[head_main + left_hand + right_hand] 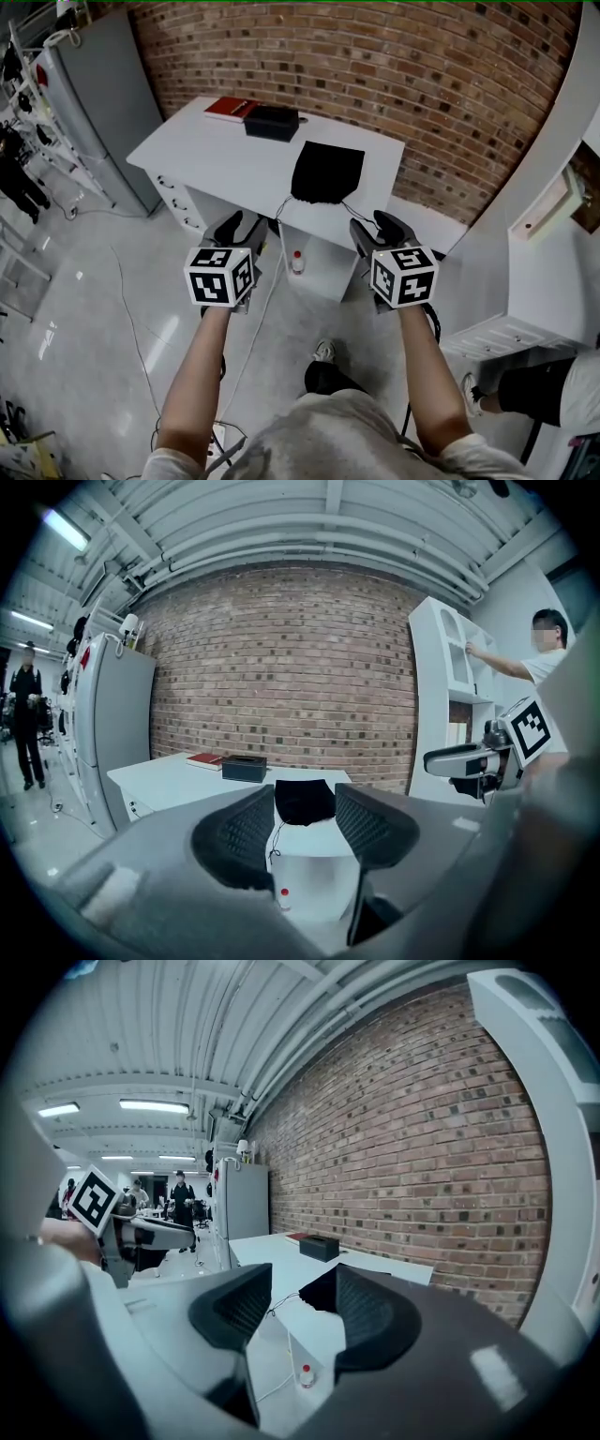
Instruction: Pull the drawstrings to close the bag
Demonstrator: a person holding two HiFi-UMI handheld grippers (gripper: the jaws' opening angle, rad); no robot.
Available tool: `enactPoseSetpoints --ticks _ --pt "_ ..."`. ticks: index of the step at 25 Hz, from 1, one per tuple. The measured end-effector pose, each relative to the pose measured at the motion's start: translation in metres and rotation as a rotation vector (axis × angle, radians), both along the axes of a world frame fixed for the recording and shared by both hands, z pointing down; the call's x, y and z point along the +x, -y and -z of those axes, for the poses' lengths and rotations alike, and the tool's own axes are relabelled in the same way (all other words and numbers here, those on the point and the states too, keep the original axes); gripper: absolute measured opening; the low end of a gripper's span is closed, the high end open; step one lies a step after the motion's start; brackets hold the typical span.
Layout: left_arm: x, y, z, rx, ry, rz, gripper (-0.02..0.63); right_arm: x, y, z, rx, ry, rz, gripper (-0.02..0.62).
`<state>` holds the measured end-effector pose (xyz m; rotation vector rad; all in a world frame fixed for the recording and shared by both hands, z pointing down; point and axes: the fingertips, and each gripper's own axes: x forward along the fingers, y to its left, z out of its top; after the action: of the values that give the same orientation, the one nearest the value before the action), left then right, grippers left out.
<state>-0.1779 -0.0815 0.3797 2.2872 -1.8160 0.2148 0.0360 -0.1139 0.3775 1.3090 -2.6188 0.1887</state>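
Risks: the cords are thin and lie loose, left one (280,211) and right one (352,212) trailing off the table's (187,155) near edge, so a claw could easily close on air or pinch only the tip and slip off. Uneven pulls would likely drag the bag (327,173) off the edge instead of cinching it, since it's light and sits right at the near edge. A bottle (297,262) stands on the floor under there and could get knocked. Claws: the left gripper (242,228) and right gripper (375,230) are both wide open and hold nothing. Both are short of the table, each near its cord end, and I see no contact. Each gripper view shows the bag through the gap, well beyond the pads.
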Motion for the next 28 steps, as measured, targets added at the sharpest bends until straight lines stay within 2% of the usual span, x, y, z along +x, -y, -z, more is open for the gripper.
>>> enactPoseSetpoints --ticks 6,12,20,28 --pt "-0.012 0.049 -0.008 0.002 0.009 -0.001 0.213 -0.008 0.046 -0.014 -0.010 0.011 -0.017 0.207" --pt "-0.022 0.122 -0.009 0.006 0.009 -0.003 0.215 -0.013 0.112 -0.023 -0.022 0.014 -0.036 0.208" --pt "-0.022 0.209 -0.007 -0.007 0.011 -0.008 0.215 -0.011 0.197 -0.025 -0.042 0.013 -0.054 0.209" --pt "-0.015 0.266 -0.011 -0.020 0.012 -0.015 0.215 0.001 0.254 -0.025 -0.046 0.017 -0.076 0.213"
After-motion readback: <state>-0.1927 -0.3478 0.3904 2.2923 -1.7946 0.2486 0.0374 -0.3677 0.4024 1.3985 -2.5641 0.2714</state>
